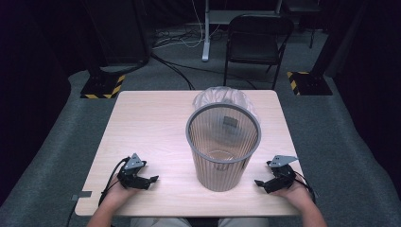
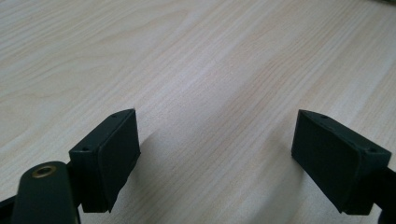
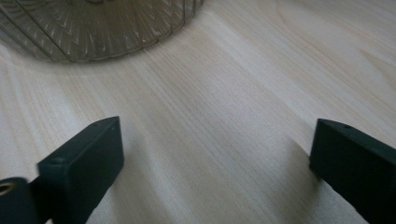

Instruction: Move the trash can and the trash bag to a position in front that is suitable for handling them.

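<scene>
Both sets of jaws stand wide apart and hold nothing, with bare table (image 2: 201, 60) between them. The left gripper (image 1: 152, 180) rests at 8 o'clock of the bin (image 1: 222, 142), the right gripper (image 1: 261, 183) at 4 o'clock, each aimed inward at its base. The bin stands upright at the table's middle, and a clear bag (image 1: 222, 98) bulges behind its rim at 12 o'clock. The bin looks light and tall: a pinch from one side alone could tip it or push it away. The ribbed wall may also slip from the pads, and the thin bag could snag or tear.
</scene>
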`<state>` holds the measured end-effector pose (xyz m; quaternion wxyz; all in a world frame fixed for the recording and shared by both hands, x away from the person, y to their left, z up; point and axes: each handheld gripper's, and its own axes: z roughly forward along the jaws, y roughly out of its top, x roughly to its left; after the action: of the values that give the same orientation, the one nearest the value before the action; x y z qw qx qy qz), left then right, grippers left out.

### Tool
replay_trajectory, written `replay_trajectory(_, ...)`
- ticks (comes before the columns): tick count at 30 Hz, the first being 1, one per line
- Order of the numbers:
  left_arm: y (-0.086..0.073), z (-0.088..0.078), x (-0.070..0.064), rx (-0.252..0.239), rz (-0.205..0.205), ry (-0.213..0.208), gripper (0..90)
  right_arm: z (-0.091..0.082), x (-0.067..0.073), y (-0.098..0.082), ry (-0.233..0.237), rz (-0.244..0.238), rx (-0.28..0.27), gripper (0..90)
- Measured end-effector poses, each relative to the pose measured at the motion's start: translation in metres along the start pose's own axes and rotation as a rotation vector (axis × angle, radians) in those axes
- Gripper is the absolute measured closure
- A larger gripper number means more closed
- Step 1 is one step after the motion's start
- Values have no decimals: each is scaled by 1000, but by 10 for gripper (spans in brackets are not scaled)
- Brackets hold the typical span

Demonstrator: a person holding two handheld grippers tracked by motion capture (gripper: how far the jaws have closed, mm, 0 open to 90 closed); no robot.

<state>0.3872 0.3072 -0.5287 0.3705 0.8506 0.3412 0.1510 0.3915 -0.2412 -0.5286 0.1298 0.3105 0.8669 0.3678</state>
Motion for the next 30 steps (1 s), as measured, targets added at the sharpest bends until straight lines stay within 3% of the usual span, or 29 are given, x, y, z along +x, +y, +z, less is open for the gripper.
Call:
replay_trajectory(2, 1, -1, 0, 11, -5, 1, 162, -3, -1, 1, 2, -2, -8, 168)
replay_trajectory(8, 5, -6, -3, 48, -9, -25, 297, -9, 0, 6, -25, 32, 41, 319)
replay_trajectory(10, 8, -7, -3, 64, -8, -31, 327, -11, 3, 9, -38, 16, 53, 355)
replay_trajectory(12, 10, -9, -4, 63, -8, -34, 356, -14, 8, 13, -66, -14, 45, 364)
replay_trajectory(14, 13, -14, -5, 30, -7, -39, 362, -22, 13, 18, -87, -14, 3, 365)
replay_trajectory(16, 15, -18, -5, 0, -37, -50, 366, -28, 15, 21, -94, 0, -41, 363)
replay_trajectory(19, 17, -23, -7, -31, -40, -48, 364, -37, 15, 26, -100, 41, -98, 347)
replay_trajectory(26, 23, -29, -14, -65, -42, -66, 354, -46, 13, 33, -71, 127, -181, 318)
replay_trajectory(30, 27, -32, -16, -91, -52, -87, 350, -54, 13, 41, -71, 101, -200, 318)
